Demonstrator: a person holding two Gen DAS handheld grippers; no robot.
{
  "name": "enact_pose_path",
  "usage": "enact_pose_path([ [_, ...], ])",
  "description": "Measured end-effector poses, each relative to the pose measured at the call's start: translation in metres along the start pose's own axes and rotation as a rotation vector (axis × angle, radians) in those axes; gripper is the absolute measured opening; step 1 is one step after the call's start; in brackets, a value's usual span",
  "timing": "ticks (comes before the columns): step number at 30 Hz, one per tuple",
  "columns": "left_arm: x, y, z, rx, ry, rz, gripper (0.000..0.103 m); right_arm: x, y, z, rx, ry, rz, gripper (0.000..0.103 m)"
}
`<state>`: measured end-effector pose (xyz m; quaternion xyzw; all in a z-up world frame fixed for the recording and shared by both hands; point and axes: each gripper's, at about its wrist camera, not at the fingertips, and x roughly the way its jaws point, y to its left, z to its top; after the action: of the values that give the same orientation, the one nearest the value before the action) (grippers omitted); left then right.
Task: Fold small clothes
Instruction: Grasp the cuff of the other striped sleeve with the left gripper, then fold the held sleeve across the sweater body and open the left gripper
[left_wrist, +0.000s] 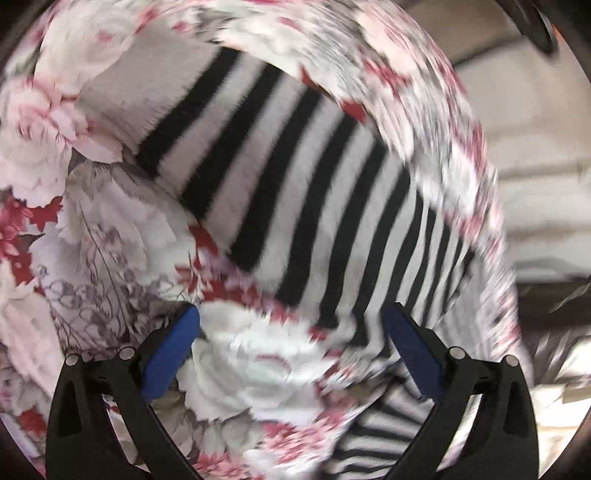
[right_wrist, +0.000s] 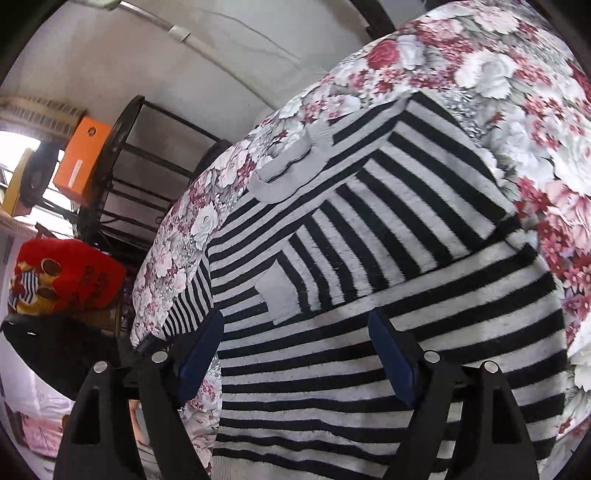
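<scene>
A black-and-white striped knit sweater (right_wrist: 369, 258) lies on a flowered cloth (right_wrist: 517, 110) over a table, its sleeves with grey cuffs (right_wrist: 277, 295) folded in across the body. My right gripper (right_wrist: 297, 332) hovers over the sweater's near part, jaws open, nothing pressed between the blue pads (right_wrist: 388, 354). In the left wrist view the picture is blurred; the same sweater (left_wrist: 314, 203) stretches across the flowered cloth (left_wrist: 92, 240). My left gripper (left_wrist: 291, 332) is open above the cloth near the sweater's edge, its pads (left_wrist: 170, 354) holding nothing.
Past the table's left edge stand a black metal rack (right_wrist: 147, 166), an orange box (right_wrist: 81, 158) and a red plush item (right_wrist: 66, 273). A pale wall (right_wrist: 184, 74) rises behind. Blurred light furniture (left_wrist: 535, 166) shows right of the left gripper.
</scene>
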<state>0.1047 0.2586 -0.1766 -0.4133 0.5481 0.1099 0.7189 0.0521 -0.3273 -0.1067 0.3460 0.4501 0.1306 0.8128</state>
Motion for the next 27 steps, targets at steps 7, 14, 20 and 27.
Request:
enact_pose_path([
  [7, 0.008, -0.018, 0.028, -0.003, -0.05, -0.086, 0.098, 0.027, 0.006, 0.005, 0.009, 0.052, -0.002, 0.081],
  [14, 0.0, 0.002, 0.035, -0.077, -0.096, -0.123, 0.059, 0.037, -0.001, 0.012, 0.055, 0.058, -0.004, 0.082],
  [20, -0.009, 0.009, 0.032, -0.053, -0.129, -0.019, 0.019, 0.039, -0.01, 0.01, 0.119, 0.086, 0.011, 0.085],
  [27, -0.045, -0.045, 0.004, 0.181, -0.285, 0.127, 0.012, 0.024, -0.009, 0.011, 0.104, 0.053, 0.028, 0.085],
])
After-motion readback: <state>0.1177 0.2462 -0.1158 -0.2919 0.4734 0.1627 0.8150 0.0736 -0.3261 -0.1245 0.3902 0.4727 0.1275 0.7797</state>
